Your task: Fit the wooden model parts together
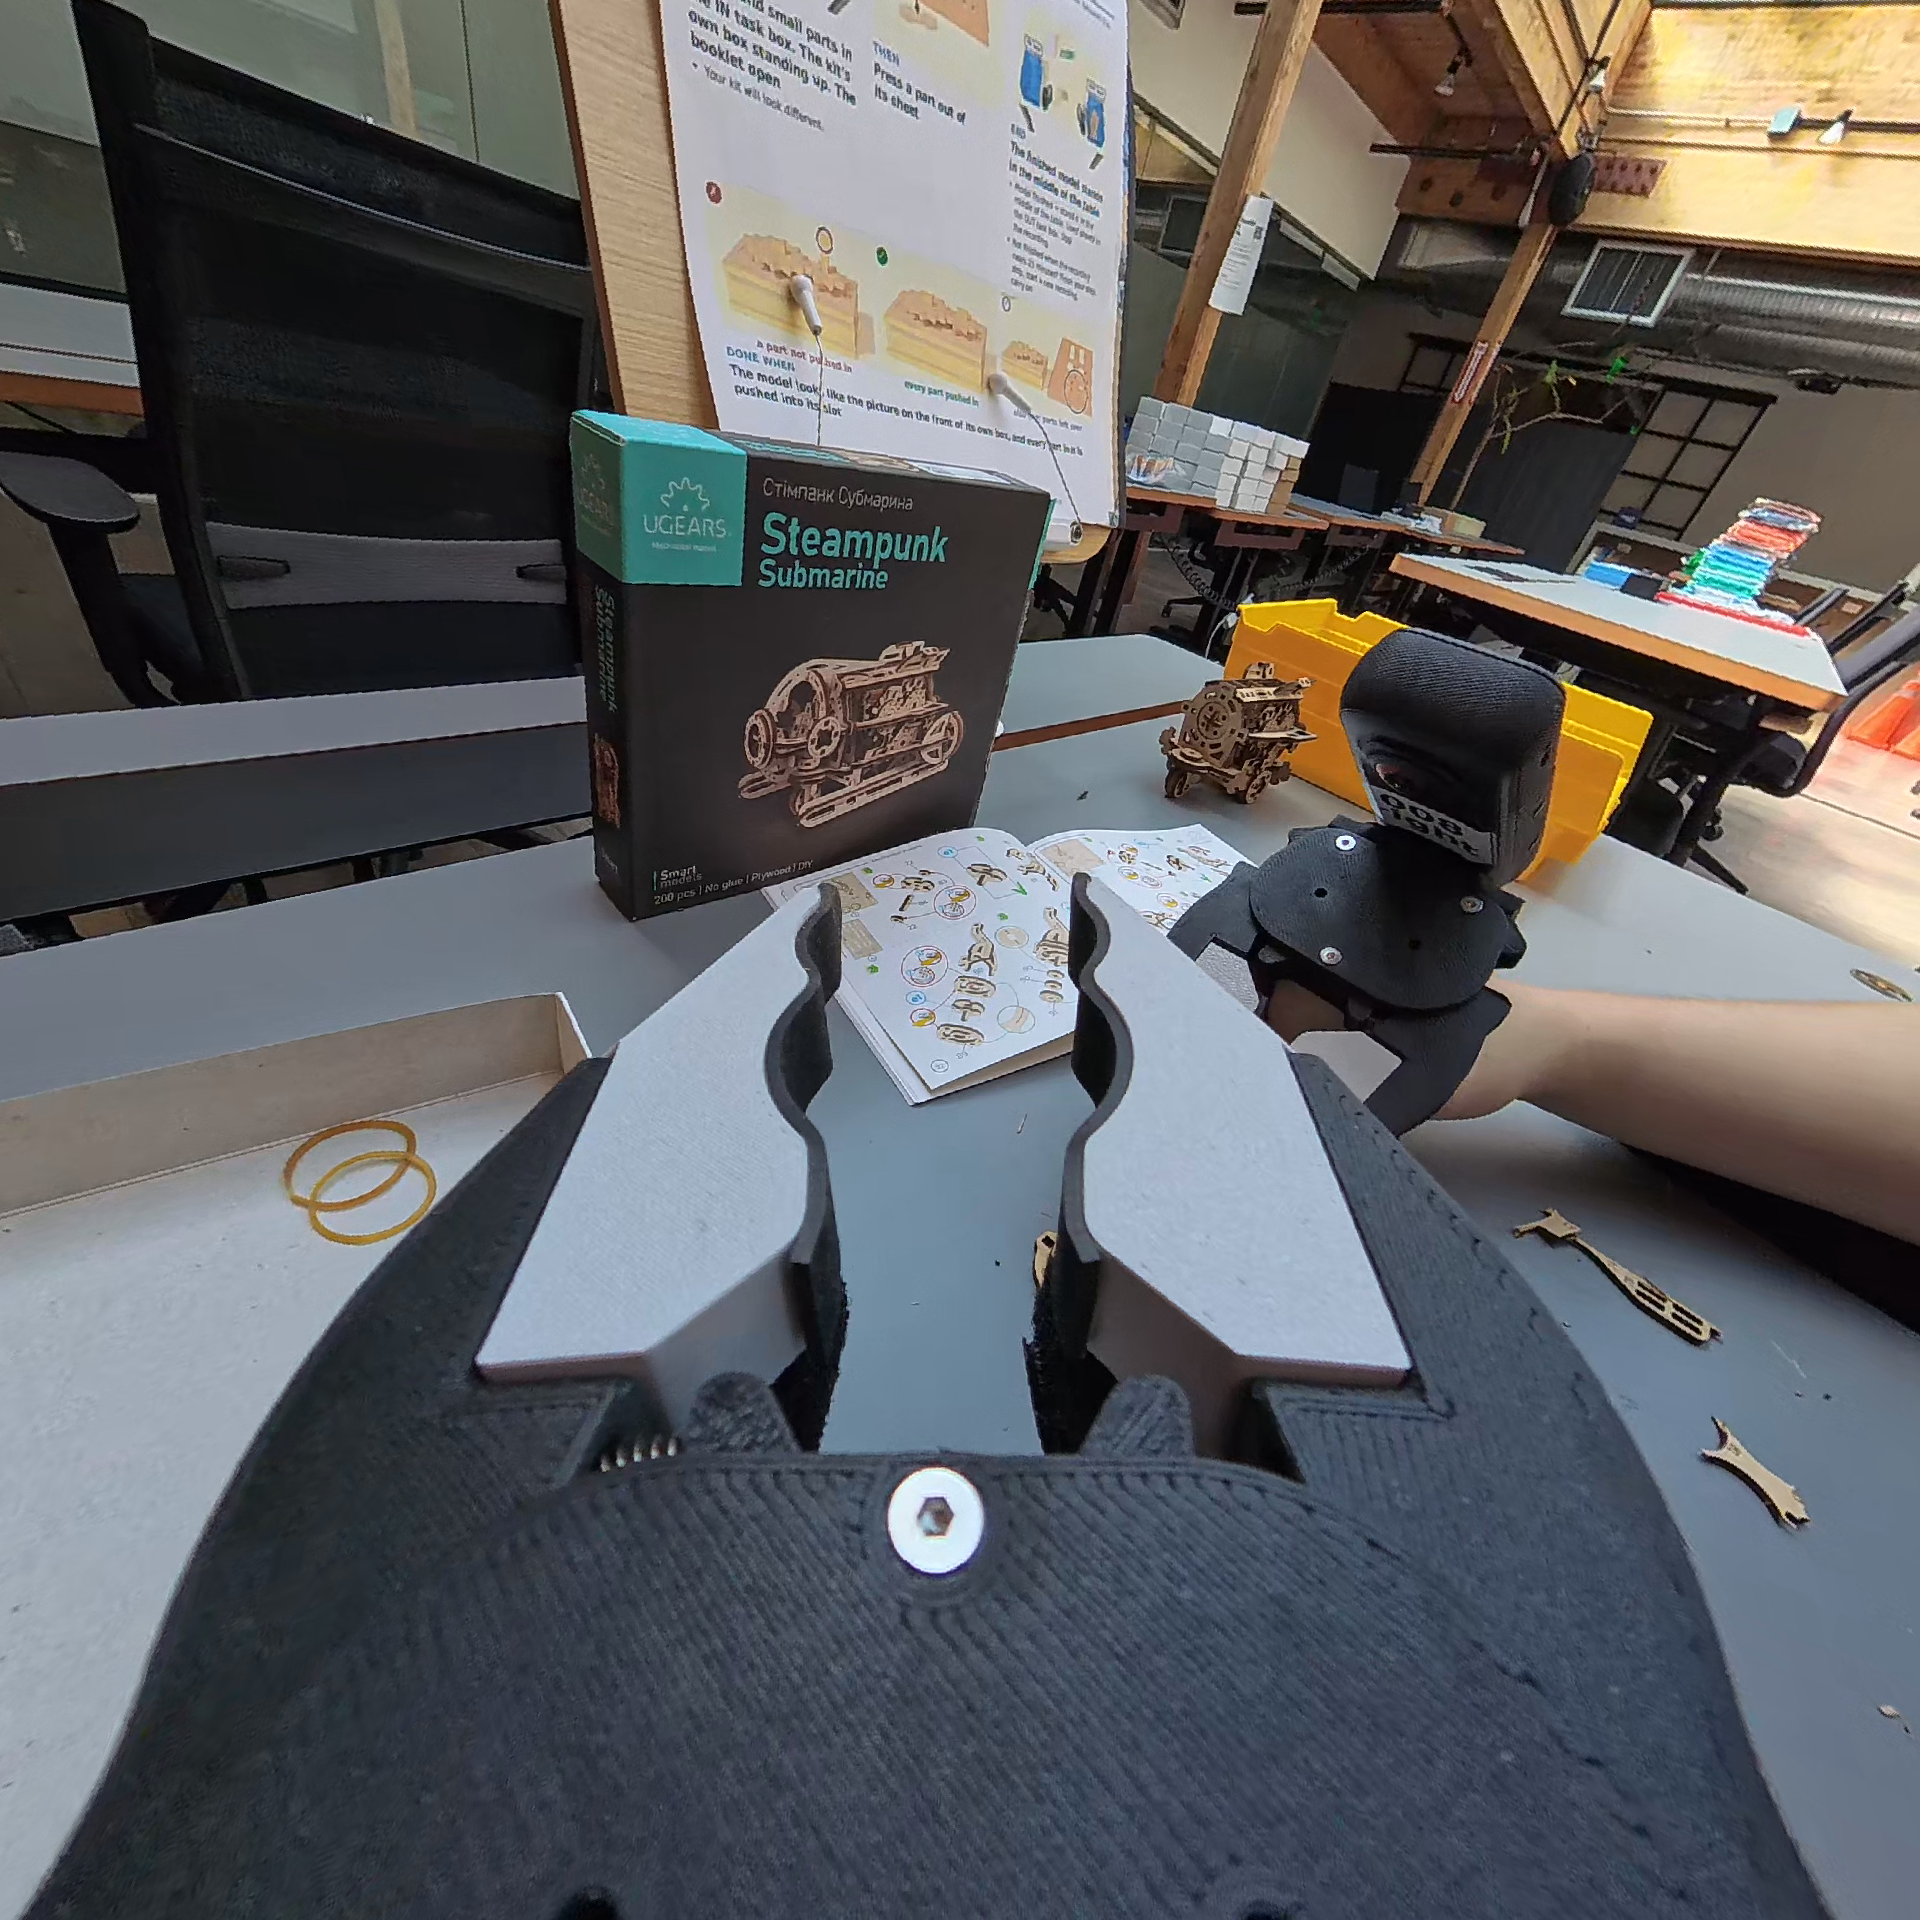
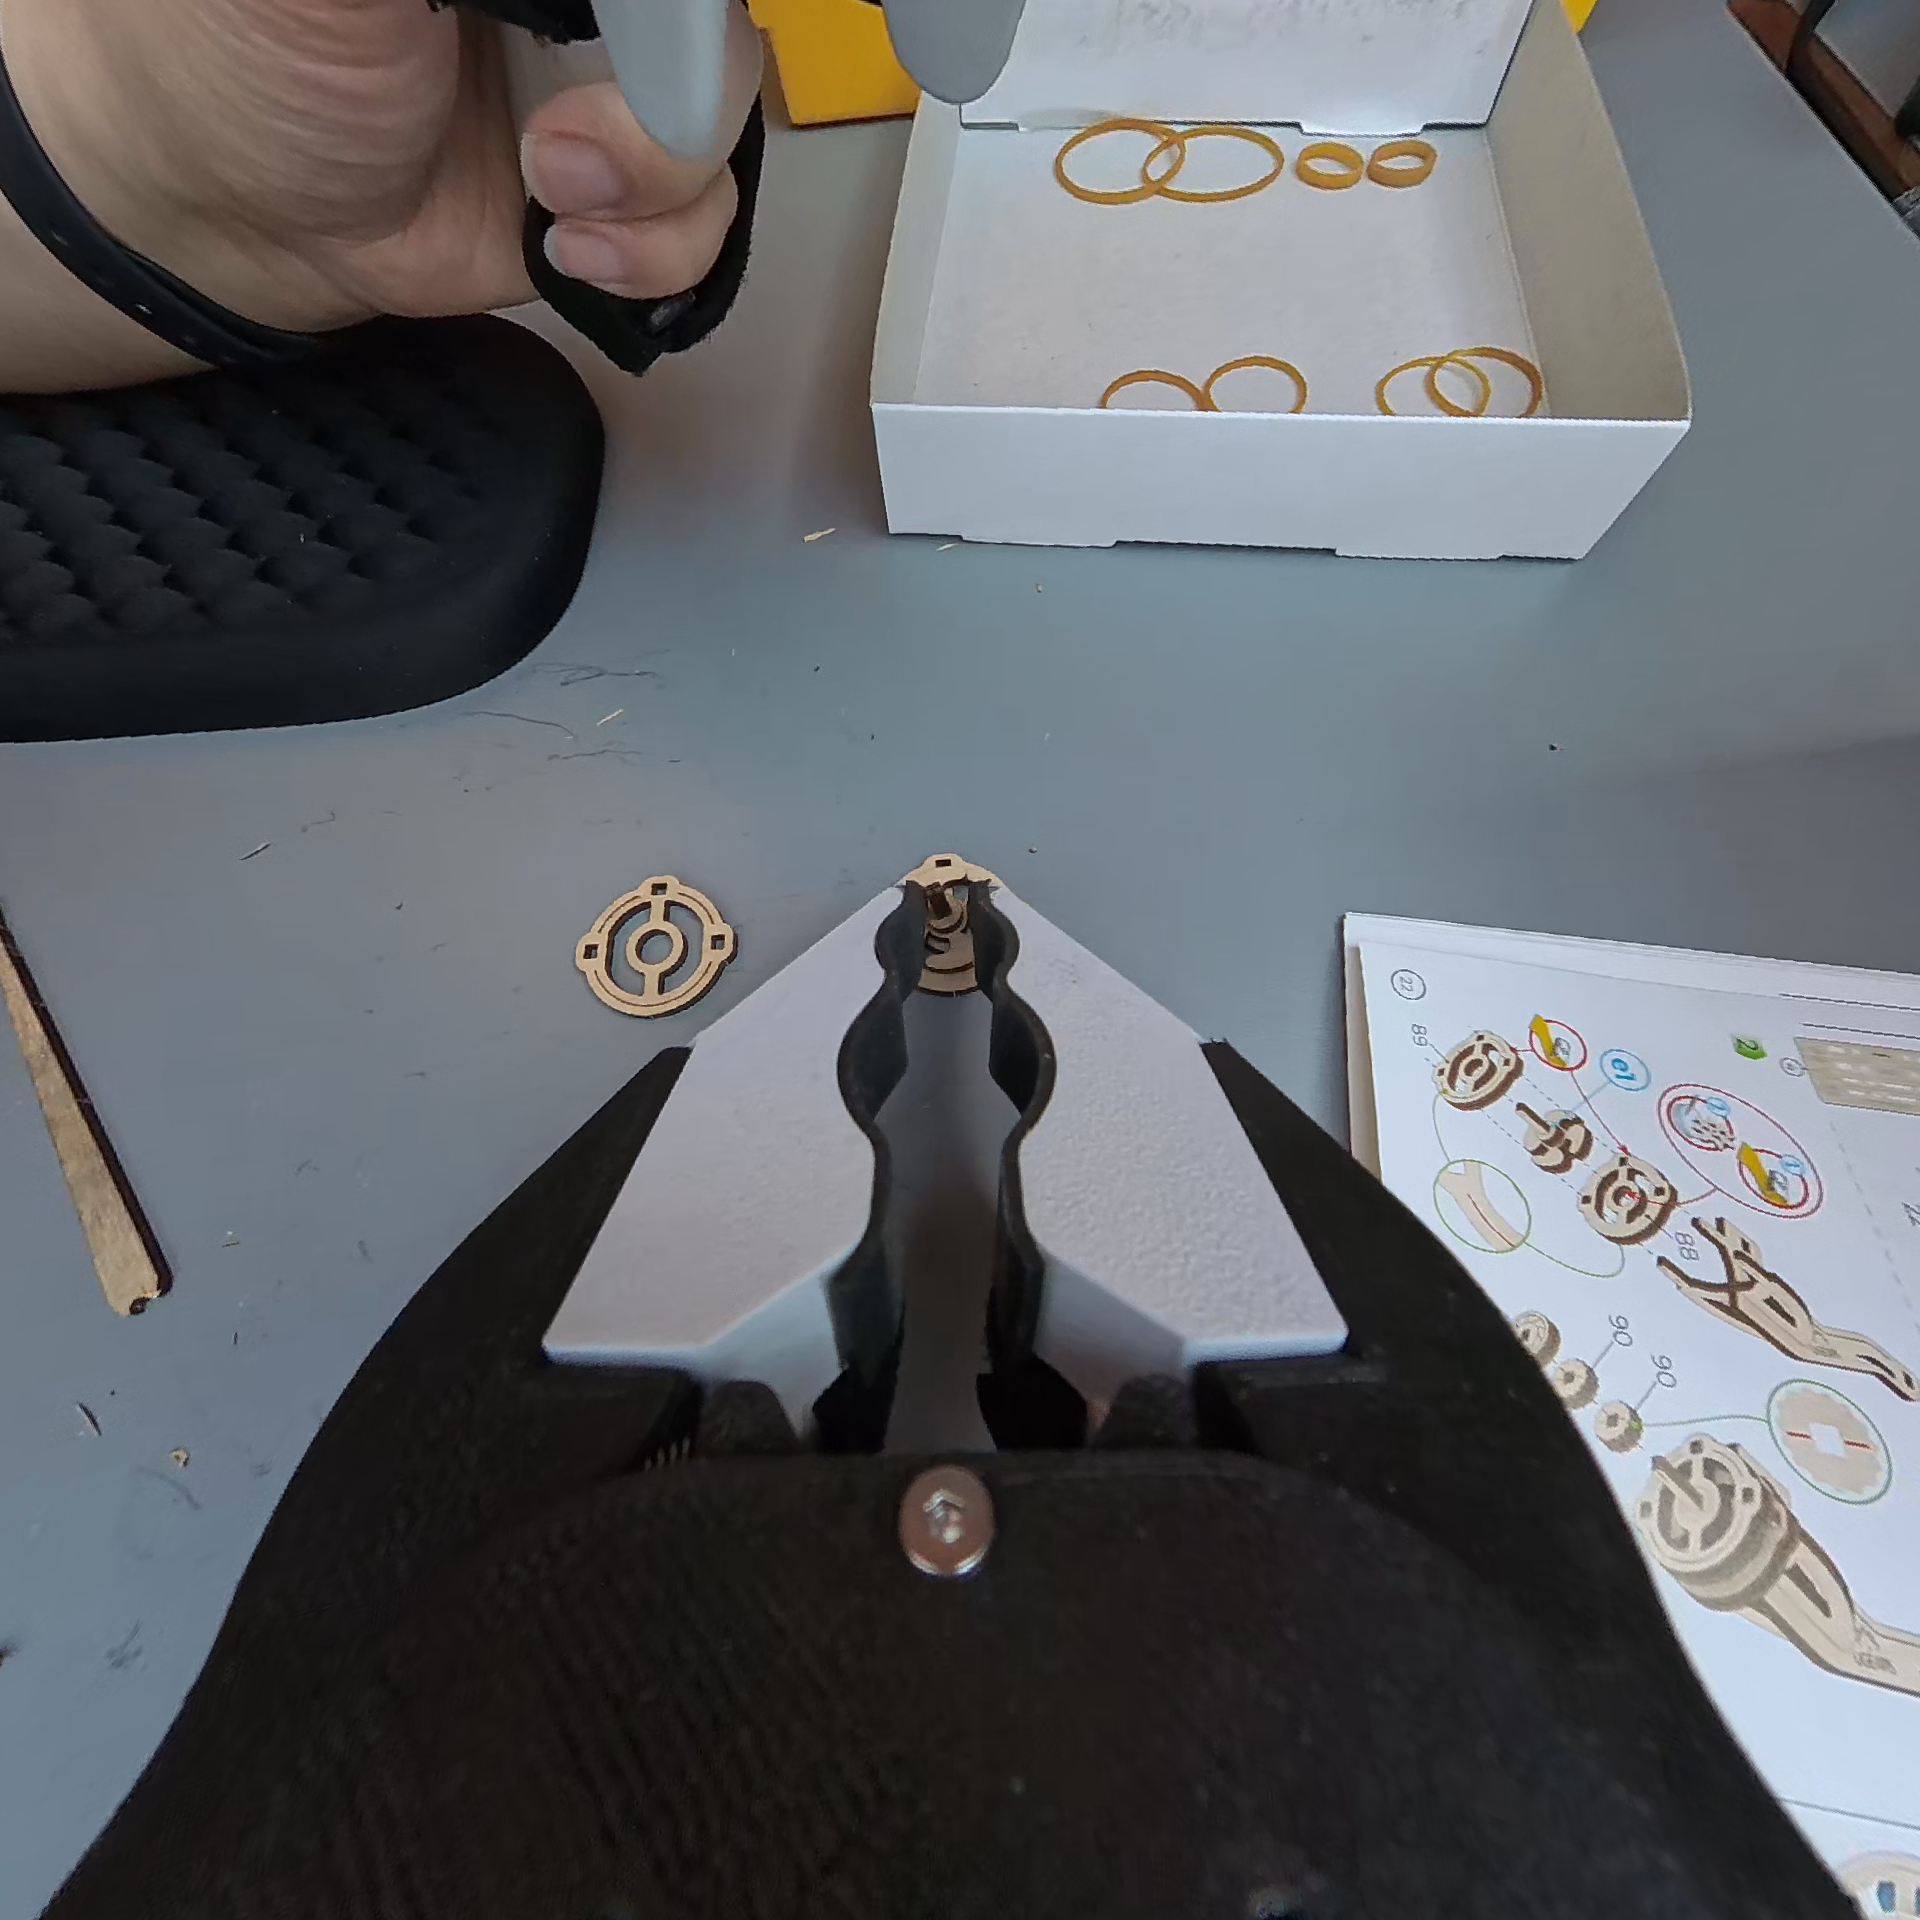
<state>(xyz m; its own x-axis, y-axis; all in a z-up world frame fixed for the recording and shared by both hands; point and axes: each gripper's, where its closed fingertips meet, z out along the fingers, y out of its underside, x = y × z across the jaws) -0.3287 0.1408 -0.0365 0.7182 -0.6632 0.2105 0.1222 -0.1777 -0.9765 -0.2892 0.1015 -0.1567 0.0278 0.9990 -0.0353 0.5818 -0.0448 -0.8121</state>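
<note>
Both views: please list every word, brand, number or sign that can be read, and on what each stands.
I do not quote writing; these things bear it.
Dark box with teal corner: large print, legible.
Poster behind it: printed lines, partly legible.
Open booklet: step numbers, mostly too small.
White label on the black camera housing: short, tilted print.

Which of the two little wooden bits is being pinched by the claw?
The small wooden piece with a peg, squeezed at the tips of the right gripper. The flat round wooden ring piece lies alone on the grey table, beside the gripper, untouched.
</note>
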